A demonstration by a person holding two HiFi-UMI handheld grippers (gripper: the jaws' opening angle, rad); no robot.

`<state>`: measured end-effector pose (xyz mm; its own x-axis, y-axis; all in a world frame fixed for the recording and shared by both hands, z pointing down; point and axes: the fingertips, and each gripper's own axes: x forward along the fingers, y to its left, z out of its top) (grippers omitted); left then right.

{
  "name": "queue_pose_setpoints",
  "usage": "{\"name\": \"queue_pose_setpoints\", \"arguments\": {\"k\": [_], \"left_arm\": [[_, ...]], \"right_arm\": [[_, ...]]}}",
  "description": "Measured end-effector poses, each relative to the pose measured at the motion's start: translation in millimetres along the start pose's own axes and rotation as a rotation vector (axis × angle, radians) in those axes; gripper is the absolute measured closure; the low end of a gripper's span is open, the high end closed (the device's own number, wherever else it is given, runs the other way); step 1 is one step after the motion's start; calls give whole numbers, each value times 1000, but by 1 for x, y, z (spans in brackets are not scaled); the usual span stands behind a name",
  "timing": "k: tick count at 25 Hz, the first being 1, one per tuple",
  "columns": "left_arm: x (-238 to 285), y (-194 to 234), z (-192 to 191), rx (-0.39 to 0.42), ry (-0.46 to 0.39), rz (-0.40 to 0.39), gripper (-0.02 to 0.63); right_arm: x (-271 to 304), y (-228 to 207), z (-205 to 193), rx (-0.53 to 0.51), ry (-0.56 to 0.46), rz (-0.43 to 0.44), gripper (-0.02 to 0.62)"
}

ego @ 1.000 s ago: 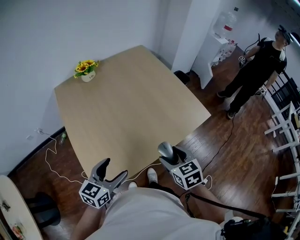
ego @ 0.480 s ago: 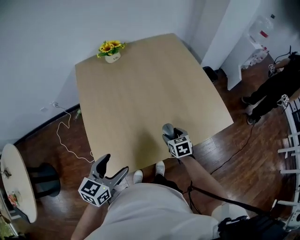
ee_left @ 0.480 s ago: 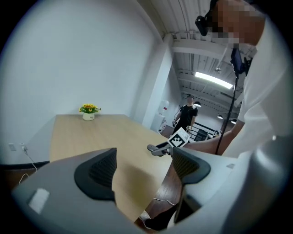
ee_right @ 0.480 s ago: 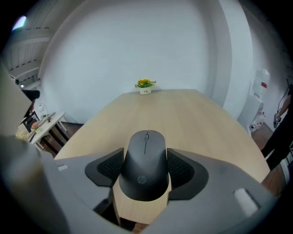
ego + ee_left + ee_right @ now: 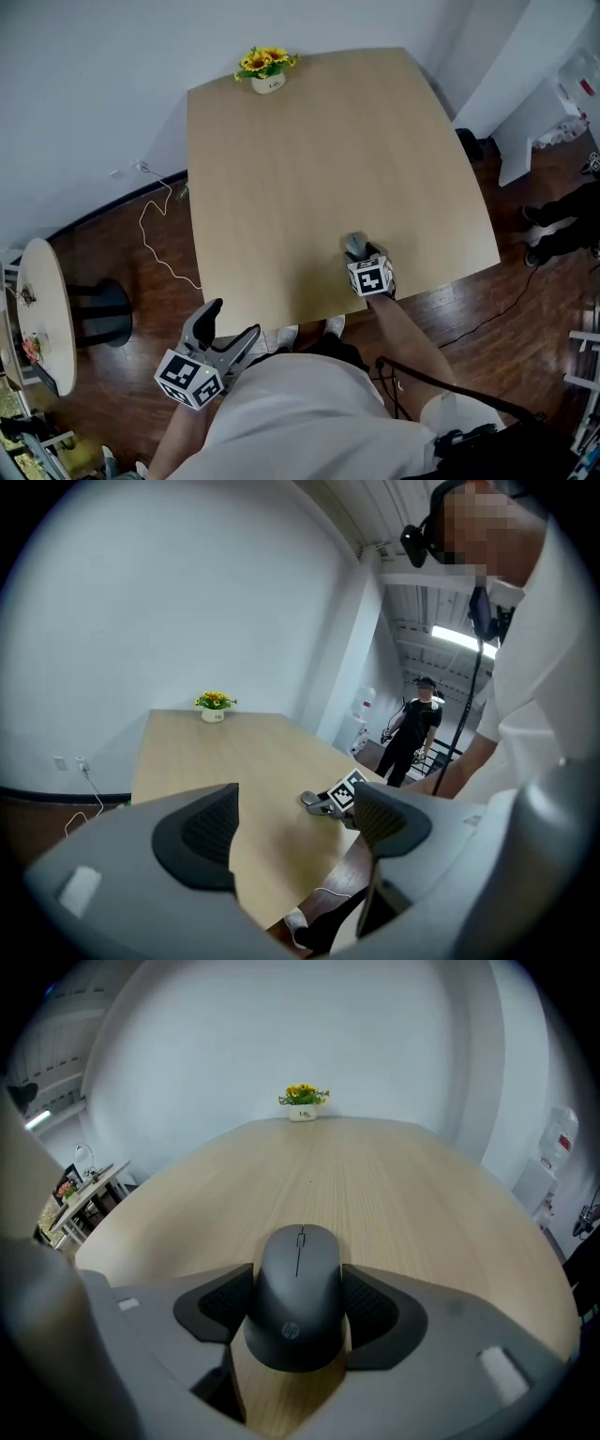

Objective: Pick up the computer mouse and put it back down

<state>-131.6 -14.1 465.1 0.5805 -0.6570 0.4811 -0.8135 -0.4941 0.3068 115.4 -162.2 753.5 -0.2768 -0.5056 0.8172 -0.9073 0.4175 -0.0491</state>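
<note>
The computer mouse, dark grey and smoothly domed with a scroll wheel in a centre slit and a small logo near its back, is clamped at both flanks by the jaws of the right gripper, at about 5 o'clock over the pale wooden table. The left gripper hangs off the table at 7 o'clock, jaws wide apart and empty.

Office, meeting table, water dispenser
</note>
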Motion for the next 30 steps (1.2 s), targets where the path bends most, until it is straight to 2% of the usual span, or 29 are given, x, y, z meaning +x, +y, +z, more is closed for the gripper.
{"name": "queue_pose_setpoints", "arguments": {"k": [5,11,16,22,30], "left_arm": [[5,0,2,-2,-11,9,247],[13,-6,7,25,-23,-31,247],[21,-7,10,59,-34,-88,247],[28,-9,16,89,-48,-183,247],[34,-17,15,145,-36,-313,247]], "right_arm": [[3,3,2,-13,-7,14,290],[-18,0,6,19,-27,15,256],[-82,7,28,42,-97,27,251],[-181,38,50,45,-195,63,225],[-294,69,44,84,-283,-8,221]]}}
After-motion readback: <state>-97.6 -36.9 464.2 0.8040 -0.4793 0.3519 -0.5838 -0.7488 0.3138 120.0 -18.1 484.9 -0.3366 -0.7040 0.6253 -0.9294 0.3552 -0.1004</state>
